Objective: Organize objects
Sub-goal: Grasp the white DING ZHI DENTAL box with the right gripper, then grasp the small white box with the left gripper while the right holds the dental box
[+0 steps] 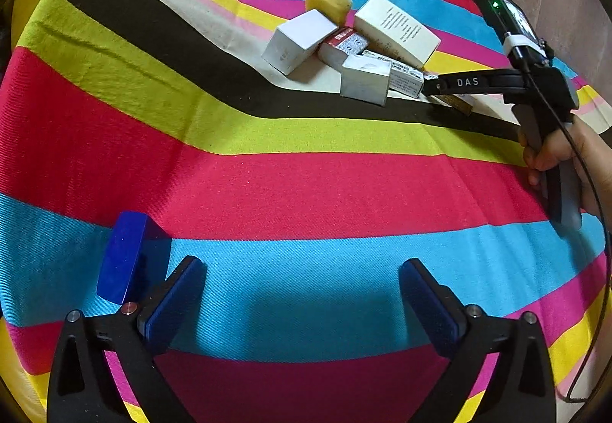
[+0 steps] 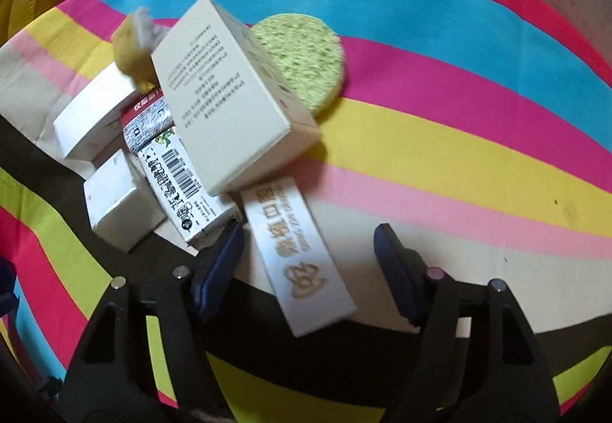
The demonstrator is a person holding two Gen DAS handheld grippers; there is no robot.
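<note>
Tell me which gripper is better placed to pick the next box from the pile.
Right. The right gripper already straddles the long white gold-lettered box at the pile's edge. The left gripper stands open over bare striped cloth, beside a blue block.

A wide stretch of the striped cloth (image 1: pixel 290 189) lies bare ahead of the left gripper (image 1: pixel 302 293), from its spread jaws out to twelve o'clock. Only a blue block (image 1: pixel 128 256) stands in the way, just outside the left finger at nine o'clock. At one o'clock, well apart, a heap of boxes (image 1: pixel 344 51) blocks the path, and the right gripper (image 2: pixel 308 262) reaches into that heap from three o'clock. In the right wrist view a gold-lettered white box (image 2: pixel 302 262) lies between the jaws. Boxes crowd ten to twelve o'clock, with a green sponge (image 2: pixel 306 59) behind; one to three o'clock is bare cloth.
</note>
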